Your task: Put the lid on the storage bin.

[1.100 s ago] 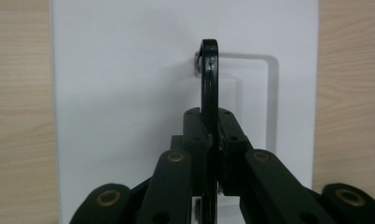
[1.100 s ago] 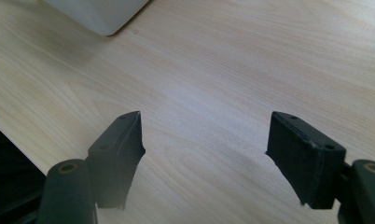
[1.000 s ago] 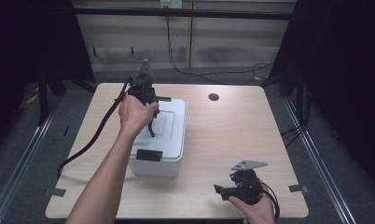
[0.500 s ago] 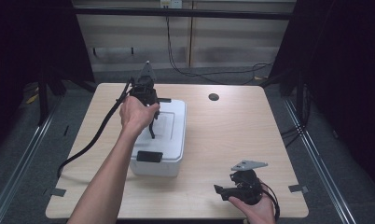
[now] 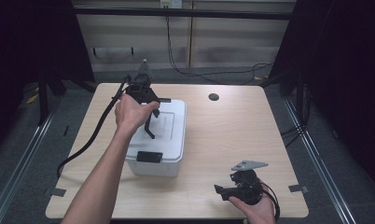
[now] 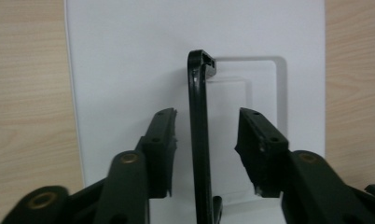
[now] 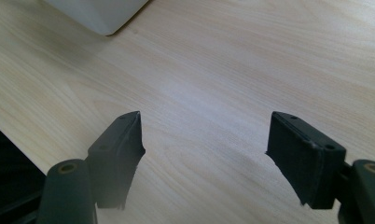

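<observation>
In the high view, a white lidded box [image 5: 160, 140] sits on the left half of the pale wooden table [image 5: 232, 135], with a black latch [image 5: 149, 157] on its near end. The left hand [image 5: 131, 113] holds the left tongs [image 5: 150, 122] over the lid, tips pointing down toward the raised black handle [image 5: 150, 128], and their cable [image 5: 90, 137] trails off the table's left edge. The right hand [image 5: 251, 210], cut off by the bottom edge, holds the right tongs [image 5: 220, 190] low near the front right corner, well apart from the box. A small dark round hole [image 5: 213, 97] marks the far side of the table. No brand, label or writing can be read anywhere. In the left gripper view, the left tongs [image 6: 205, 140] are spread, one black jaw on each side of the upright handle [image 6: 198, 135], neither touching it; the handle's foot is hidden between the jaws at the bottom edge, and the white lid [image 6: 129, 60] behind it has a recessed panel. In the right gripper view, the right tongs [image 7: 204, 140] are spread wide over bare wood, pinching nothing, and a corner of the white box [image 7: 99, 14] is cut off at the top left; the left jaw is blurred.
</observation>
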Demonstrator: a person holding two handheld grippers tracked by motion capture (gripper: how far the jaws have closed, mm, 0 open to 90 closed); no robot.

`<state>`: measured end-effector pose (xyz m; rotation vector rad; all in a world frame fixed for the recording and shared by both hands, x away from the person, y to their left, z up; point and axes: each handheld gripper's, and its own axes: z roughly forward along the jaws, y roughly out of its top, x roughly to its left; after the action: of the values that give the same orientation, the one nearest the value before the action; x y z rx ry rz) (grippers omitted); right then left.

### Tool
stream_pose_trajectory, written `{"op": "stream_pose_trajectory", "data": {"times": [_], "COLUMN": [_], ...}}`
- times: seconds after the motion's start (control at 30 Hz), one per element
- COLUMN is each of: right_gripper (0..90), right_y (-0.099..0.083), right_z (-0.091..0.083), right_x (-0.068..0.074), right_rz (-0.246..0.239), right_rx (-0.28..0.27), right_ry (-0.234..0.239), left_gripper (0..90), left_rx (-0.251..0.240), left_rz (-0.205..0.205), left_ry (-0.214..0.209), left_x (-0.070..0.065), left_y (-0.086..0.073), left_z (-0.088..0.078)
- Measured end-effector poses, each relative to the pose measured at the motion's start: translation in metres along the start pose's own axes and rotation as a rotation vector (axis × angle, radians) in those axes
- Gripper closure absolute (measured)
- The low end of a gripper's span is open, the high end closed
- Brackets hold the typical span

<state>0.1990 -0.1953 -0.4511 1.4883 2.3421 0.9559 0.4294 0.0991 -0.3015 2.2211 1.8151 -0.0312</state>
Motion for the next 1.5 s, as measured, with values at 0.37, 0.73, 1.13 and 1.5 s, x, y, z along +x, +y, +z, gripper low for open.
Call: {"op": "stream_pose_trajectory", "data": {"times": [0.37, 0.73, 1.13, 1.5], "right_gripper": [26.0, 25.9, 25.7, 25.0], "right_y": [0.000, 0.001, 0.001, -0.002], "right_z": [0.001, 0.001, 0.001, 0.004], "right_x": [0.000, 0.000, 0.000, -0.007], "right_rz": [-0.002, 0.008, 0.009, 0.037], "right_rx": [0.000, 0.004, 0.004, -0.024], "right_ry": [-0.001, -0.003, -0.005, -0.041], "left_gripper": [33.7, 20.5, 20.0, 20.1], "left_rx": [-0.077, -0.177, -0.383, -0.450], "left_rz": [0.068, 0.123, 0.197, 0.244], "left_ry": [-0.073, -0.183, -0.211, -0.241], "left_x": [0.027, 0.088, 0.125, 0.161], "left_y": [-0.004, -0.026, -0.073, -0.121], "left_z": [-0.018, -0.017, -0.012, 0.006]}}
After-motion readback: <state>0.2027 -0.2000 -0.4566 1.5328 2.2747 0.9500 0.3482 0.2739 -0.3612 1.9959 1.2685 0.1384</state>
